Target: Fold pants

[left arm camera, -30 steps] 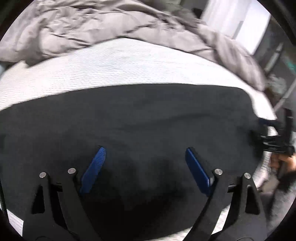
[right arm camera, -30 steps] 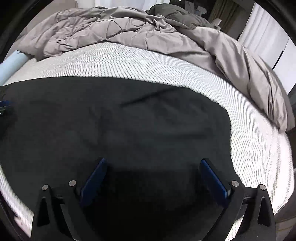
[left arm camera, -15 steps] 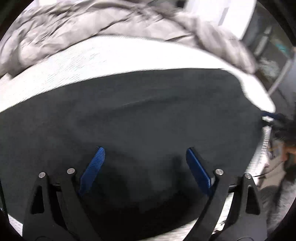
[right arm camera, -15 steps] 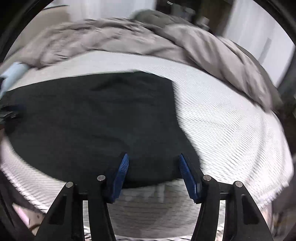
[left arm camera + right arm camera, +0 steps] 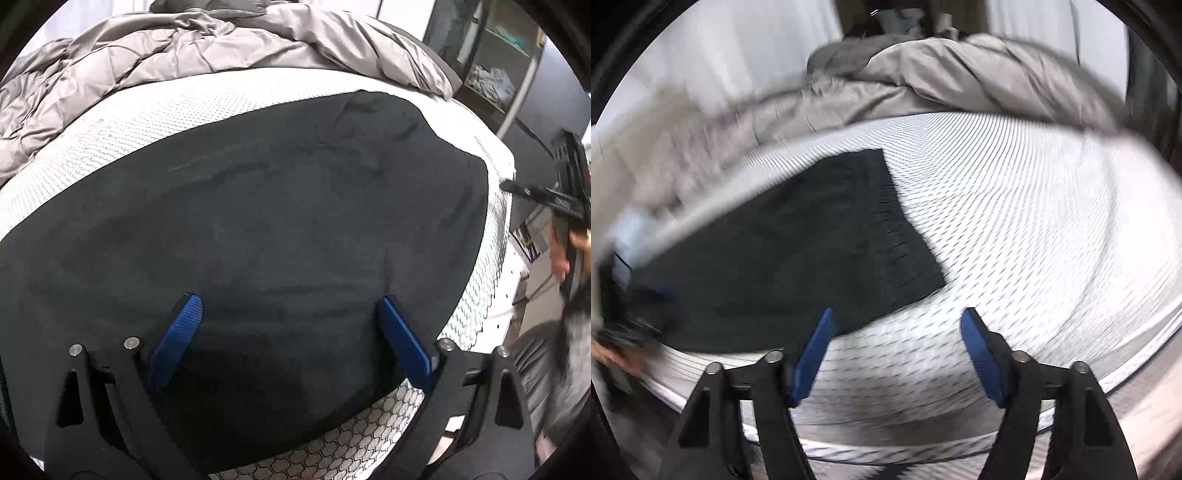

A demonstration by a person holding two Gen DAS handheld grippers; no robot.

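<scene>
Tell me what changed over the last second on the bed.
The right gripper swung off the pants toward their end; it now hangs over bare mattress, jaws opening, nothing between them. The left gripper slid along the pants toward that end, jaws opening, empty. Nothing was grasped or released. Pants stayed flat; duvet unchanged.

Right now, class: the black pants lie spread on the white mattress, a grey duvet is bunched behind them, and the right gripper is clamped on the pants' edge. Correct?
Not quite. The right gripper grips nothing: in the right wrist view its jaws are opening above the bare mattress, beside the black pants. The grey duvet detail stands.
</scene>
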